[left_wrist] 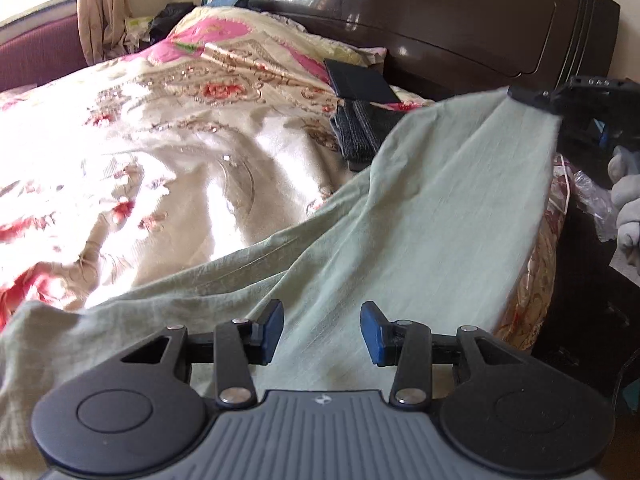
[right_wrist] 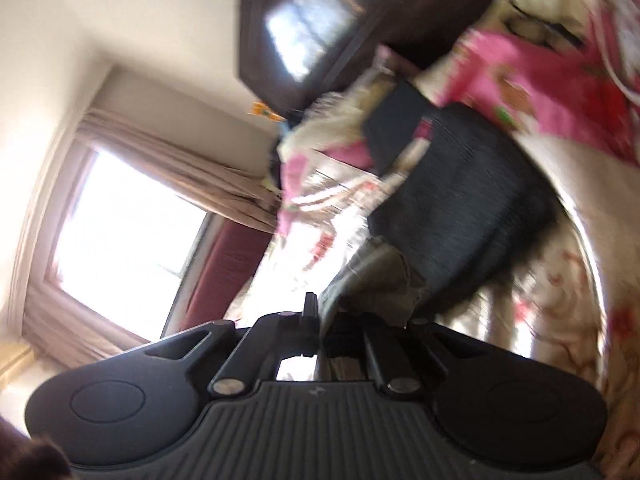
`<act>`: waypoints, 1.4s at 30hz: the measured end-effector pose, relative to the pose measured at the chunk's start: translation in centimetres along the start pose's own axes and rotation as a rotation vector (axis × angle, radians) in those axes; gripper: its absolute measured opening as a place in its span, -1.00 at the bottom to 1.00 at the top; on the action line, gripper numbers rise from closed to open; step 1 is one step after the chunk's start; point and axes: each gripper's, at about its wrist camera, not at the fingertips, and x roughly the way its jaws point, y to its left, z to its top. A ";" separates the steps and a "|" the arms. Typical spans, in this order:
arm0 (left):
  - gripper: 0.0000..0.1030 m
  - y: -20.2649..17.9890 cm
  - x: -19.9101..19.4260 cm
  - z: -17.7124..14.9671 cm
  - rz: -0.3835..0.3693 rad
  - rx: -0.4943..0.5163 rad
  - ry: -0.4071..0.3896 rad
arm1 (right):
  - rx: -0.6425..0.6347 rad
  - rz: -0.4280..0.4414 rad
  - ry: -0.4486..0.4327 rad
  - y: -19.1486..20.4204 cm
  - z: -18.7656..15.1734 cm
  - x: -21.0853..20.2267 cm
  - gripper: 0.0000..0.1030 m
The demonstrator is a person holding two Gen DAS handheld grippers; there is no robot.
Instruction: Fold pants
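Pants (left_wrist: 432, 216): pale green, spread across the near part of the bed (left_wrist: 132, 148), one end lifted high at the right, the rest trailing down and left over the floral bedspread to a crumpled heap at the lower left. Lifted corner pinched in the right tool (left_wrist: 532, 100), seen from the left wrist view at the upper right edge, fabric hanging from it in a taut sheet. Gloved hand (left_wrist: 626, 204) just below and behind that tool, at the frame's right edge.

Left tool (left_wrist: 322, 332) low over the pants, pointing down and forward, blue pads (left_wrist: 274, 330) standing roughly half apart with only the cloth beneath them; no pinch visible, pads clear of the fabric as far as can be told.

Right tool (right_wrist: 320, 320) in its own view: heavily blurred and rolled well over, fingers drawn together almost fully, a bunched fold of greenish cloth (right_wrist: 372, 276) caught at the tips and rising in front of the camera.

Beyond the pants, a dark folded garment (left_wrist: 360, 132) lying on the bedspread near the headboard (left_wrist: 440, 20), a flat black item (left_wrist: 360, 80) resting just above it against the pink-patterned pillow (left_wrist: 224, 36). Same dark garment (right_wrist: 468, 196) large in the right wrist view, close behind the held cloth. Bright window (right_wrist: 120, 228) with beige curtain (right_wrist: 172, 164) on the far side of the bed; strong sunlight washing out the middle of the bedspread.
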 end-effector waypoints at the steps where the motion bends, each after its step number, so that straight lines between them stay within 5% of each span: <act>1: 0.24 0.0 -0.1 -0.1 0.006 0.002 -0.009 | -0.068 -0.005 -0.029 1.0 0.0 -0.4 -0.94; 3: 0.38 0.1 0.4 -0.6 0.014 0.001 0.015 | -0.053 -0.141 0.025 -0.8 0.4 1.1 -0.94; 5: 0.36 0.2 0.5 -1.5 0.036 0.011 0.049 | 0.125 -0.275 0.115 -4.0 0.3 2.1 -0.92; 9: 0.37 1.2 -1.4 -2.4 0.040 0.010 0.010 | -0.040 -0.289 0.057 -1.9 -1.4 0.1 -0.92; 13: 0.35 2.3 -1.4 -0.8 0.093 0.128 -0.039 | -0.007 -0.380 0.111 -3.6 -1.8 0.8 -0.92; 17: -0.45 3.6 1.2 0.7 0.092 0.292 0.069 | -0.007 -0.390 0.117 -3.9 -1.9 0.6 -0.92; 18: -0.51 3.8 1.8 1.0 0.092 0.336 0.097 | -0.006 -0.402 0.124 -4.2 -1.9 0.6 -0.91; 22: -0.51 4.9 3.9 2.1 0.054 0.455 0.171 | 0.025 -0.431 0.143 -5.7 -2.2 0.4 -0.90; 25: -0.51 5.3 5.0 3.3 -0.079 0.479 0.242 | 0.049 -0.448 0.164 -6.6 -2.7 0.3 -0.90; 35: -0.48 4.7 8.6 4.4 -0.209 0.680 0.419 | 0.023 -0.464 0.199 -6.3 -2.5 0.8 -0.87; 42: 0.04 4.4 10.5 5.7 -0.267 0.695 0.463 | 0.032 -0.455 0.214 -6.5 -2.7 1.4 -0.87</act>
